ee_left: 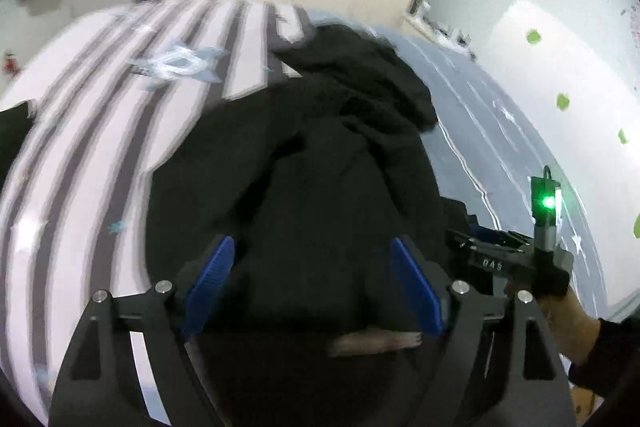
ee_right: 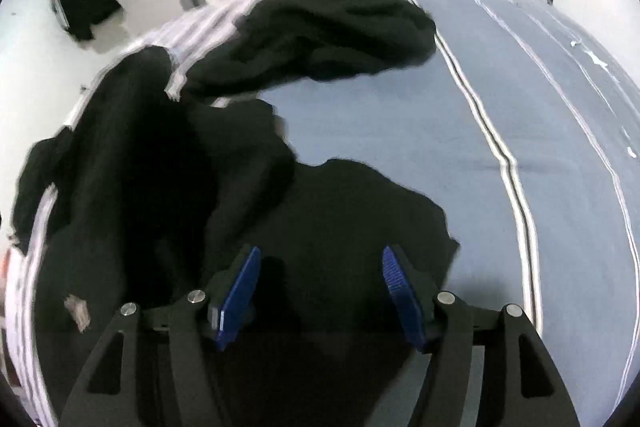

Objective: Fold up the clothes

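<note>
Black soft garment [ee_right: 168, 163], crumpled, long axis running away across the bed [ee_right: 400, 115], partly over its striped sheet [ee_left: 100, 131]. Left gripper [ee_left: 312, 283] and right gripper [ee_right: 320, 287]: blue ribbed pads spread above garment.

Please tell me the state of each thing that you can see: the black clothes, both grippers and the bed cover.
Black garment: crumpled, unfolded, spread across the bed.
Left hand-held gripper: open, over the garment.
Right hand-held gripper: open, over the garment's edge.
Bed cover: laid flat.
</note>
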The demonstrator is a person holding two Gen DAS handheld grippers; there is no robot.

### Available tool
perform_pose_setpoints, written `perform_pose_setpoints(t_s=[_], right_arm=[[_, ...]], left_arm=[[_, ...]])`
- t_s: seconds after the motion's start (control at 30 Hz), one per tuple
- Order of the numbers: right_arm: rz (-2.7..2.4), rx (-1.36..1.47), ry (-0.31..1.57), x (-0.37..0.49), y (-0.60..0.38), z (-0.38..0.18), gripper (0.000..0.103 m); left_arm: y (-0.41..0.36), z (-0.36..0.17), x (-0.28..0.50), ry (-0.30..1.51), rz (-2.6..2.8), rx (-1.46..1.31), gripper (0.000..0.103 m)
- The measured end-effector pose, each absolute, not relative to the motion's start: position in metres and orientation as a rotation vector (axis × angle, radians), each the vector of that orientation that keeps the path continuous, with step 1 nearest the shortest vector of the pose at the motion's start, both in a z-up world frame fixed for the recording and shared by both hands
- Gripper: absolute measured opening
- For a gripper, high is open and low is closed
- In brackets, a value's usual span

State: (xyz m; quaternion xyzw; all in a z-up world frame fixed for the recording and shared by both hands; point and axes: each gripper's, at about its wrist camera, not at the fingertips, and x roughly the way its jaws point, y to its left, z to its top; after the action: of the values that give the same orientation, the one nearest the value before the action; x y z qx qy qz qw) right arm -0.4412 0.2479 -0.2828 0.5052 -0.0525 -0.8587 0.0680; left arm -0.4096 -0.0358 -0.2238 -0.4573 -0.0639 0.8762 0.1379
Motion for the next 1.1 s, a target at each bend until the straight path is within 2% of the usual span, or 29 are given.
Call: perform_pose_setpoints(t_s=[0.07,0.1,0.17,0.2,0.23,0.27,0.3,0.33,0.37,0.6,0.7,0.77,0.83,0.97,1.1], right_arm=[[-2.579,1.56,-0.15,-0.449,0.249,-0.291,0.06],[-2.572,1.579,-0.145,-0.449,0.248,-0.294,0.06],[-2.567,1.594,-0.135,-0.447,0.251,-0.296,0.06],[-2.584,1.584,-0.142,-0.441,0.257,-0.29,0.06],[-2.6,1.574,-0.149,-0.436,0.263,-0.284,0.056],[-2.616,1.564,-0.156,-0.431,0.269,-0.278,0.05],[-2.632,1.554,-0.163,-0.426,0.275,-0.272,0.031],[-2.648,1.543,-0.17,-0.421,0.281,-0.266,0.01],[-2.664,1.533,-0.177,-0.416,0.287,-0.26,0.008],[-2.773,1.455,-0.228,-0.381,0.33,-0.219,0.006],[-2.82,1.42,-0.25,-0.365,0.348,-0.202,0.005],[-2.886,1.414,-0.178,-0.351,0.36,-0.182,0.003],[-2.954,1.446,-0.149,-0.338,0.384,-0.165,0.003],[-2.978,1.577,-0.06,-0.294,0.419,-0.157,0.004],[-2.961,1.706,-0.022,-0.26,0.429,-0.172,0.005]], left_arm=[[-0.023,-0.243,-0.43,-0.156,2.491,-1.358,0.079],[-0.023,-0.245,-0.43,-0.154,2.487,-1.354,0.074],[-0.023,-0.247,-0.431,-0.151,2.479,-1.345,0.059],[-0.023,-0.248,-0.431,-0.15,2.476,-1.341,0.041],[-0.023,-0.249,-0.432,-0.148,2.472,-1.337,0.023],[-0.023,-0.25,-0.432,-0.146,2.468,-1.333,0.014],[-0.023,-0.251,-0.432,-0.145,2.465,-1.328,0.01],[-0.023,-0.252,-0.433,-0.143,2.461,-1.324,0.009],[-0.03,-0.248,-0.432,-0.158,2.474,-1.317,0.009],[-0.179,-0.153,-0.417,-0.389,2.735,-1.227,0.008],[-0.23,-0.116,-0.393,-0.361,2.877,-1.207,0.003],[-0.268,-0.098,-0.375,-0.463,2.956,-1.2,0.003],[-0.301,-0.097,-0.361,-0.523,3.025,-1.281,0.004],[-0.325,-0.131,-0.342,-0.402,3.061,-1.595,0.004],[-0.32,-0.171,-0.327,-0.473,2.976,-1.857,0.014]])
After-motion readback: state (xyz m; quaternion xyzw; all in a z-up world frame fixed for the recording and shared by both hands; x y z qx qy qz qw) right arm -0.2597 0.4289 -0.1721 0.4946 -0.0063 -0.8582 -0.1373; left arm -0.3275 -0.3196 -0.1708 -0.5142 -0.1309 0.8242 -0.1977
